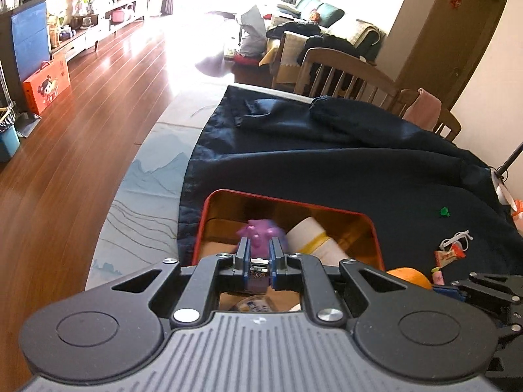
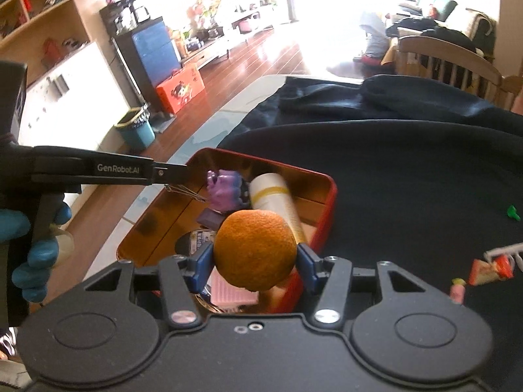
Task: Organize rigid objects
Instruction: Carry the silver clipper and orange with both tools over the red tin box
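Tin: we see the red tin (image 2: 328,196) on the dark cloth (image 2: 408,179) holding a white roll (image 2: 271,189) and pink packet (image 2: 233,290) | Left gripper (image 1: 260,248): pinched tight on the purple toy (image 1: 260,228) over the tin | Right gripper (image 2: 255,254): clamping the orange (image 2: 255,248) above the tin's near end

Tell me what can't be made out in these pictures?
- Tin floor: both views, hidden under the orange and grippers.
- Purple toy: left view, blurred.
- Green bit: both views, too small.
- Snack packet: right view, blurred near the edge.
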A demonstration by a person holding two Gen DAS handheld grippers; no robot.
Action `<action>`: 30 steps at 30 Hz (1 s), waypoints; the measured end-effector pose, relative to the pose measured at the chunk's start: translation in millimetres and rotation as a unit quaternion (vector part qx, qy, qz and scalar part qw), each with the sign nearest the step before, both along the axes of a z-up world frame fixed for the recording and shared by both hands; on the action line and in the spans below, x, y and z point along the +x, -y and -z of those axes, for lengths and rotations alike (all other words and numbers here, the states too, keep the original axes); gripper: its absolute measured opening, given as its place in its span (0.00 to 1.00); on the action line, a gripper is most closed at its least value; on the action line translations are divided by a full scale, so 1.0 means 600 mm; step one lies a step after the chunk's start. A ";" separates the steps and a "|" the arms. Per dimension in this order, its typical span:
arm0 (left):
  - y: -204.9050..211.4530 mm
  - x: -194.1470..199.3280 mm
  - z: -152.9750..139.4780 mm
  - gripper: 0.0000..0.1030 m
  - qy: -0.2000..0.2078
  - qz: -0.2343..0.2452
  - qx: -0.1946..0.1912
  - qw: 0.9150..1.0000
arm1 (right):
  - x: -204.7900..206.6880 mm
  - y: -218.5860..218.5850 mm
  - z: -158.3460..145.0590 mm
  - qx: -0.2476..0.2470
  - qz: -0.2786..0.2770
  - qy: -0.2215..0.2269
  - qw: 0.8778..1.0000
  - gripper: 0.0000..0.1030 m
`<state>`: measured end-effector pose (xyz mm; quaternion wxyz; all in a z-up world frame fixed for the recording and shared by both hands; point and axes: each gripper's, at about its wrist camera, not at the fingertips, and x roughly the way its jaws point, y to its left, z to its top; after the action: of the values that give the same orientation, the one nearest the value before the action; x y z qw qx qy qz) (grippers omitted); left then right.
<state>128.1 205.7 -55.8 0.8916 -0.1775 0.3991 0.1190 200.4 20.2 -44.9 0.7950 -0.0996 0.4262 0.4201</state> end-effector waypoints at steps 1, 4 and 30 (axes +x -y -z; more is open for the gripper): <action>-0.003 0.000 0.004 0.11 0.000 0.001 -0.001 1.000 | 0.000 -0.010 0.004 -0.005 -0.003 0.001 1.000 0.51; -0.006 -0.001 0.013 0.11 0.006 0.009 -0.003 1.000 | -0.001 -0.032 0.014 -0.014 -0.011 0.007 1.000 0.51; 0.007 -0.009 0.085 0.11 -0.054 0.036 0.001 0.998 | -0.026 -0.087 0.042 -0.060 -0.069 0.063 0.994 0.53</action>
<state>122.9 201.5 -106.9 0.8728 -0.1557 0.4523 0.0969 184.7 72.4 -69.9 0.7818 -0.2027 0.3916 0.4408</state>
